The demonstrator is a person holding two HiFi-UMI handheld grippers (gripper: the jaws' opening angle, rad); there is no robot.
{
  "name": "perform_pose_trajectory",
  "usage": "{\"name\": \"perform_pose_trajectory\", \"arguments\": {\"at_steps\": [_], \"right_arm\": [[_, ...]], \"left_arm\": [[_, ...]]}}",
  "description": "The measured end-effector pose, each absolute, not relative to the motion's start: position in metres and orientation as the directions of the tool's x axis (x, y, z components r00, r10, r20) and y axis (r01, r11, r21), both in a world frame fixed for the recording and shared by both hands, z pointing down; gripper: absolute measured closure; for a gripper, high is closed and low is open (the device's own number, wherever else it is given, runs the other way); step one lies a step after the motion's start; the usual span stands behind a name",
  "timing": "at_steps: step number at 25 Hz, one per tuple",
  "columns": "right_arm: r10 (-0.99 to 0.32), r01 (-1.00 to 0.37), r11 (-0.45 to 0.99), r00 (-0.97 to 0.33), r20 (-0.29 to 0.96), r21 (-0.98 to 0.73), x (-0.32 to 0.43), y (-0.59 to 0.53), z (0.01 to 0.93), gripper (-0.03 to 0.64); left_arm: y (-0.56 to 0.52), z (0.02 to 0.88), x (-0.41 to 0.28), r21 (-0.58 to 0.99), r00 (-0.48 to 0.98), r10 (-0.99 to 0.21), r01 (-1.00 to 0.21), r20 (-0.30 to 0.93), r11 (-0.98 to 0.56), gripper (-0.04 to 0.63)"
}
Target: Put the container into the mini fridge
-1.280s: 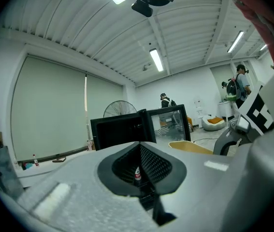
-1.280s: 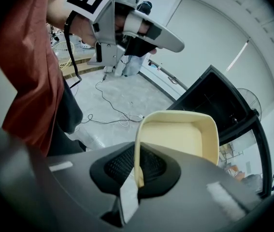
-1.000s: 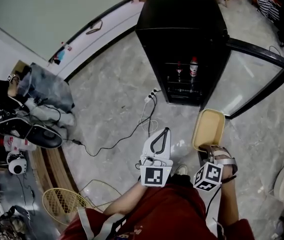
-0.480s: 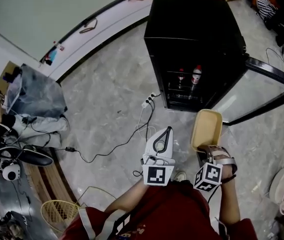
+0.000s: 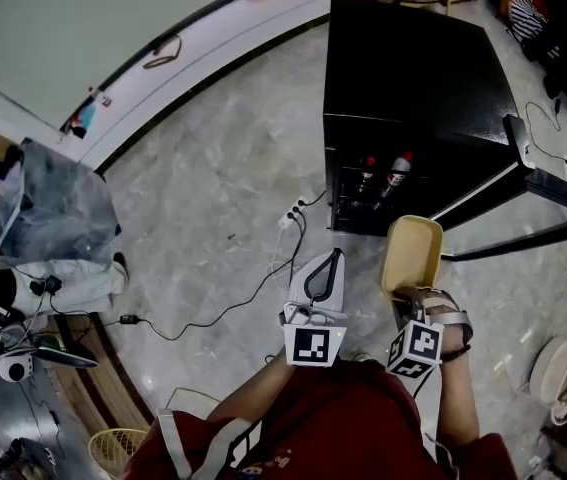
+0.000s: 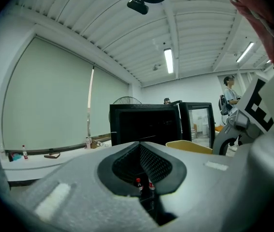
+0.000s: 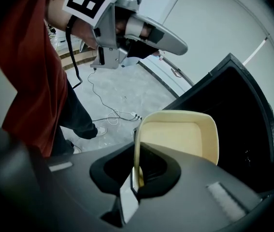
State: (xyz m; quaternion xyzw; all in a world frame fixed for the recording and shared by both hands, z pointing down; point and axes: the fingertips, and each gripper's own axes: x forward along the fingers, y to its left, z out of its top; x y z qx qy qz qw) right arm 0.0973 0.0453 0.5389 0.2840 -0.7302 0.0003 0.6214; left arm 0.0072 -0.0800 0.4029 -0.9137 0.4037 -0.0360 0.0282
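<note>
The black mini fridge point(image 5: 413, 78) stands on the floor ahead, its glass door point(image 5: 553, 183) swung open to the right. Two bottles point(image 5: 383, 173) stand on a shelf inside. My right gripper point(image 5: 415, 303) is shut on the near rim of a cream plastic container point(image 5: 411, 256), held up on edge just in front of the fridge's opening. In the right gripper view the rim point(image 7: 136, 168) sits pinched between the jaws and the tray point(image 7: 180, 139) stands against the fridge point(image 7: 238, 110). My left gripper point(image 5: 325, 268) is beside it to the left, shut and empty, pointing at the fridge point(image 6: 146, 124).
A power strip with cables point(image 5: 291, 213) lies on the marble floor left of the fridge. A grey bag point(image 5: 48, 203) sits at far left, a wicker basket point(image 5: 123, 446) near my feet, a round white object point(image 5: 563, 363) at right. A person point(image 6: 231, 93) stands beyond the door.
The fridge has come nearer and shifted right in the head view, its door now seen more edge-on. Both grippers keep their places, the container still held.
</note>
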Motion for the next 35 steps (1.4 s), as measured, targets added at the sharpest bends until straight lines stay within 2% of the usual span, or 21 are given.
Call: {"name": "perform_pose_trajectory", "arguments": {"at_steps": [10,17,25,35], "right_arm": [[-0.375,-0.415,0.852,-0.056,0.925,0.320,0.067,-0.015,0.553,0.603],[-0.353,-0.369,0.878,-0.066,0.933,0.306,0.070,-0.044,0.580,0.603],[-0.321,-0.294,0.913,-0.096,0.942,0.282,0.084,-0.082,0.609,0.603],[-0.220,-0.176,0.964,-0.094,0.971,0.202,0.105,-0.122,0.651,0.603]], "left_arm": [[-0.136,0.425,-0.016,-0.054,0.698,-0.713,-0.711,0.065,-0.701,0.591],[-0.149,0.441,-0.015,-0.056,0.693,-0.715,-0.714,0.094,-0.698,0.591],[-0.168,0.450,-0.019,-0.030,0.622,-0.780,-0.780,0.069,-0.625,0.591],[-0.187,0.461,-0.022,-0.009,0.541,-0.832,-0.838,0.124,-0.546,0.591]]}}
